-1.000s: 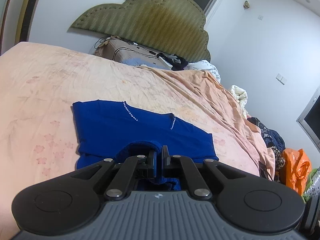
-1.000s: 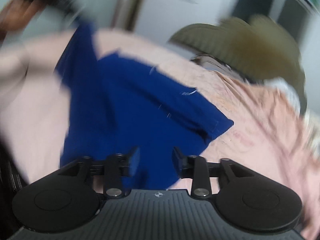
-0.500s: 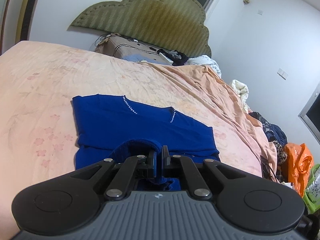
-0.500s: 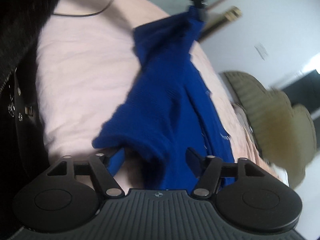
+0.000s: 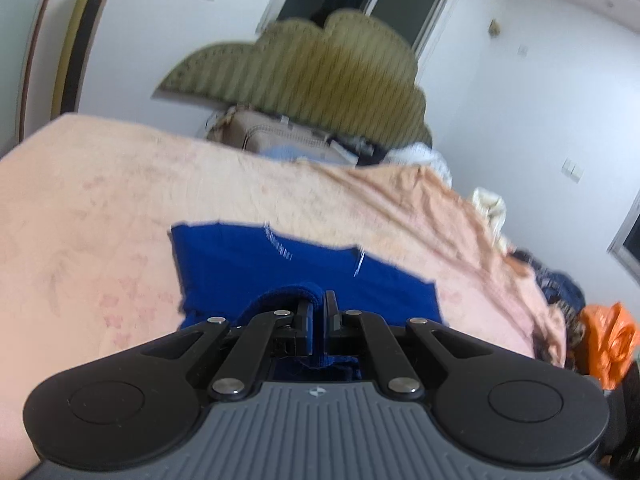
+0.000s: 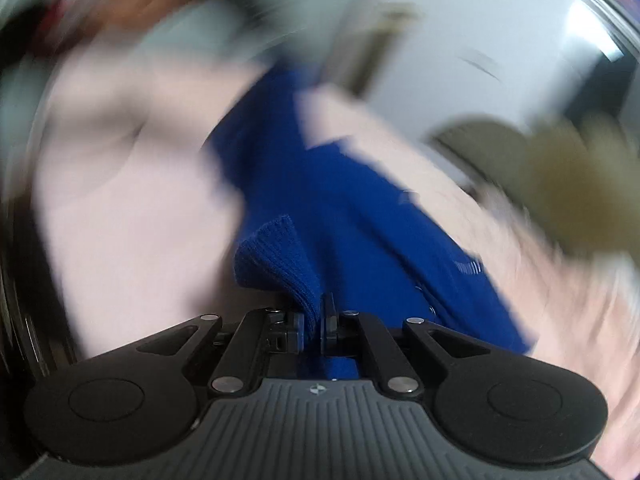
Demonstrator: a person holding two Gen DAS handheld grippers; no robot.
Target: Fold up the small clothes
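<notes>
In the left wrist view, a rolled edge of the blue knit garment (image 5: pixel 304 276) is pinched between the closed jaws of the left gripper (image 5: pixel 318 312). In the right wrist view, a ribbed hem of the same garment (image 6: pixel 280 256) is clamped by the right gripper (image 6: pixel 318 316), whose jaws have just been closing onto it. Beyond the grippers, the rest of the garment is spread on the peach floral bedsheet (image 5: pixel 100 208). Farther back, an olive scalloped headboard (image 5: pixel 316 76) is set against the white wall, and an orange plastic bag (image 5: pixel 608 340) is seen at the bed's far right side.
</notes>
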